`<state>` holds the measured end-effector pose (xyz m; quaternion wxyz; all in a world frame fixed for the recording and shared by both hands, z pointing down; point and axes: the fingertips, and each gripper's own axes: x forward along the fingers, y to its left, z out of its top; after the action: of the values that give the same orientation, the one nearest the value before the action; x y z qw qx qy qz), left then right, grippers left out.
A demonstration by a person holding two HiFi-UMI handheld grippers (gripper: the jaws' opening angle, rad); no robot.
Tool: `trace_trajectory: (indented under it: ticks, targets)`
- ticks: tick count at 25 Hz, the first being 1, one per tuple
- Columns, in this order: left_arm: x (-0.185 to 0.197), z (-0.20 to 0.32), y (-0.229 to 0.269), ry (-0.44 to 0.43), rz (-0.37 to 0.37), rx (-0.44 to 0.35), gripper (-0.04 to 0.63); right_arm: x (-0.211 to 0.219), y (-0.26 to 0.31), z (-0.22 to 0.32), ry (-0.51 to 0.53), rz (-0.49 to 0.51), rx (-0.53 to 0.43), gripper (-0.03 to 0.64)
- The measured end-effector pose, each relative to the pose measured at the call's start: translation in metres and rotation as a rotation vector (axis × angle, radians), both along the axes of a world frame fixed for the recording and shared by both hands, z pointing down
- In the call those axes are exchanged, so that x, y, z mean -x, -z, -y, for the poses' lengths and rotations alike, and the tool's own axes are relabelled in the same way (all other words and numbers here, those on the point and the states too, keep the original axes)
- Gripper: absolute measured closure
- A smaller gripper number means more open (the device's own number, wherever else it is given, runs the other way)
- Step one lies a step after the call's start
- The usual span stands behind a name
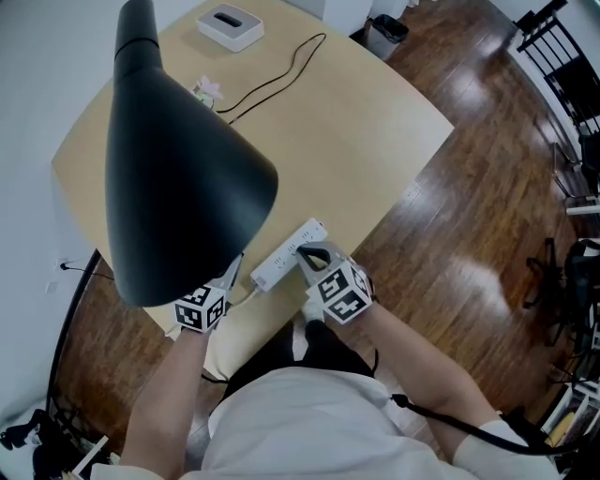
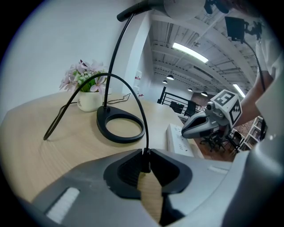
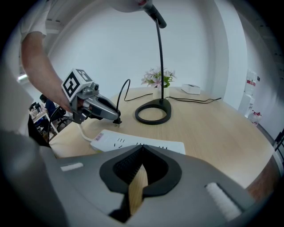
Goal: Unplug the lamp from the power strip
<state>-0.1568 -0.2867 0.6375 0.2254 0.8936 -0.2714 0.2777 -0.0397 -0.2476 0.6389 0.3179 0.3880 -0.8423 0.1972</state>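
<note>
A light wooden desk stands on a dark, glossy plank floor, with white walls behind it. A black lamp rises from the desk. Its cone shade fills the left of the head view, and its ring-shaped base lies flat near the middle of the desk.

A white power strip lies near the desk's near edge, in front of the person.

The left gripper has its jaws pinched on the lamp's small black plug. The plug is out of the strip and held in the air just beside the strip's near end, prongs pointing down. The thin black cord climbs from the gripper's tips in a high arc and drops back to the desk on the far side.

The right gripper has its jaws together with nothing between them. In the head view its tip lies on top of the power strip, near the middle of its length.

At the far side of the desk a small pot of pink flowers sits just behind the lamp base. A flat white box with a dark slot on top lies near the far edge, with a second black cable running from it across the desk.
</note>
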Motion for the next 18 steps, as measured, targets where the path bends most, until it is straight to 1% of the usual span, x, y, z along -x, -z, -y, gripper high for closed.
trace_trajectory:
  ticks: [5, 9, 12, 15, 18]
  targets:
    - [0.006, -0.002, -0.002, 0.013, 0.018, -0.005, 0.508, -0.004, 0.001, 0.001, -0.002, 0.022, 0.018, 0.609]
    - [0.02, -0.005, 0.004, 0.054, 0.032, -0.028, 0.508, -0.006, 0.009, 0.002, 0.017, 0.036, -0.018, 0.609]
    - [0.035, -0.016, 0.02, 0.106, 0.023, -0.049, 0.508, -0.005, 0.024, -0.008, 0.033, 0.061, -0.041, 0.609]
    - [0.05, -0.033, 0.046, 0.158, 0.011, -0.087, 0.508, -0.006, 0.041, -0.022, 0.064, 0.086, -0.057, 0.609]
    - [0.064, -0.06, 0.067, 0.198, 0.018, -0.109, 0.508, -0.006, 0.049, -0.04, 0.109, 0.113, -0.046, 0.609]
